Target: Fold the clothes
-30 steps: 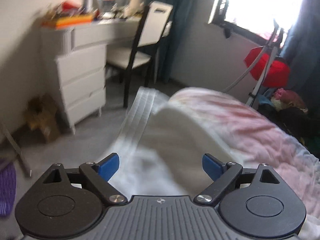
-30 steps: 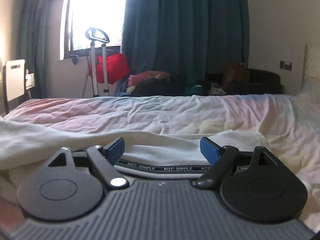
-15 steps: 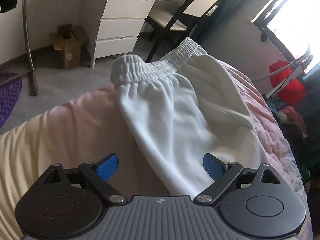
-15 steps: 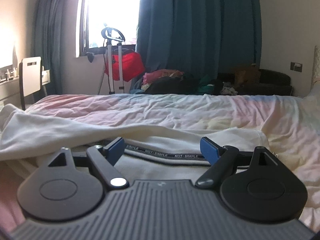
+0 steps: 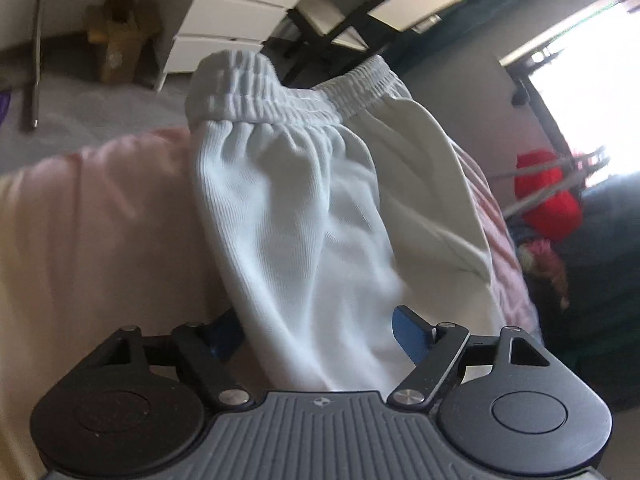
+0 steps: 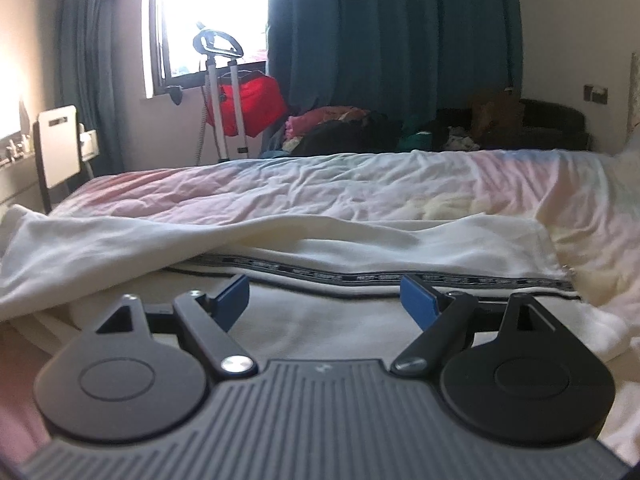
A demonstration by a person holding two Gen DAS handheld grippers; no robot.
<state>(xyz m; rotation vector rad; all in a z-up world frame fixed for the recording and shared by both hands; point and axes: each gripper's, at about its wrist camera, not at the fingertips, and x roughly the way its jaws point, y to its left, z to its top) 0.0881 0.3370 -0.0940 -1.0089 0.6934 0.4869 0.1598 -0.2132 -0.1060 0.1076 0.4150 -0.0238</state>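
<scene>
White sweatpants [image 5: 320, 208] on bed [image 5: 100, 220]: soft, limp; best gripped below elastic waistband [image 5: 280, 96]. Left gripper [image 5: 316, 334] closing around fabric; right gripper [image 6: 324, 300] open, empty.

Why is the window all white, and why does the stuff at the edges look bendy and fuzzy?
Right wrist view: the window is blown out by daylight. Left wrist view: the fisheye bends the drawers, which are smeared; the white trousers look sharper.

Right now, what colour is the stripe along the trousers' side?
Black with pale lettering, running along the stripe on the white trousers; right wrist view.
</scene>
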